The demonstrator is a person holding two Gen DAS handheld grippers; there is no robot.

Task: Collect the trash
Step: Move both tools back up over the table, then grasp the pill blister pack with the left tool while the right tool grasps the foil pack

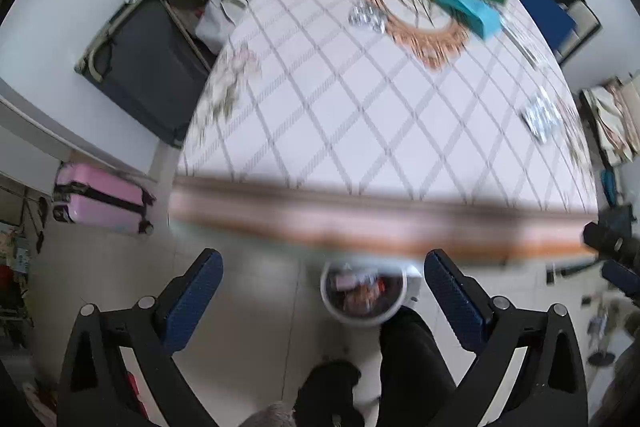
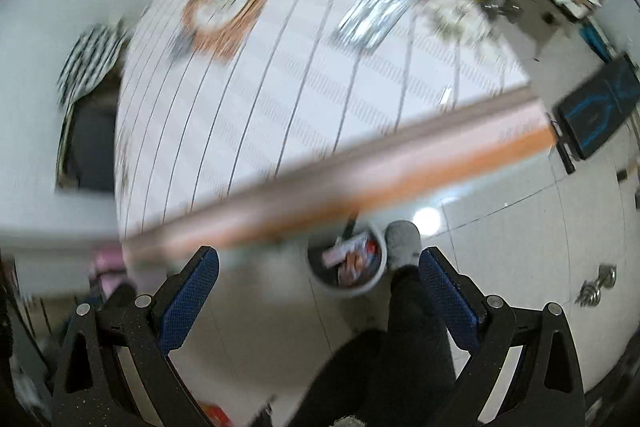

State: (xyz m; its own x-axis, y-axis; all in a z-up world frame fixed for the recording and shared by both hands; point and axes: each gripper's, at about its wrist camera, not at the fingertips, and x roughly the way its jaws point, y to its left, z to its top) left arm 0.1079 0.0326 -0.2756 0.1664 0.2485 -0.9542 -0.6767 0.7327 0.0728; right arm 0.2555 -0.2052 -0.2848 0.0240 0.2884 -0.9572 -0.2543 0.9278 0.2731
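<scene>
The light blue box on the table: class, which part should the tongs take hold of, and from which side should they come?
Grip the light blue box across its narrow width, near the middle, coming from above. It lies flat and long on the table, so its short sides probably suit open tongs best.

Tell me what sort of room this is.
Probably a lived-in home room, perhaps a dining area: a table under a patterned cloth, a pink suitcase on the tiled floor, and a trash bin beside the table.
</scene>
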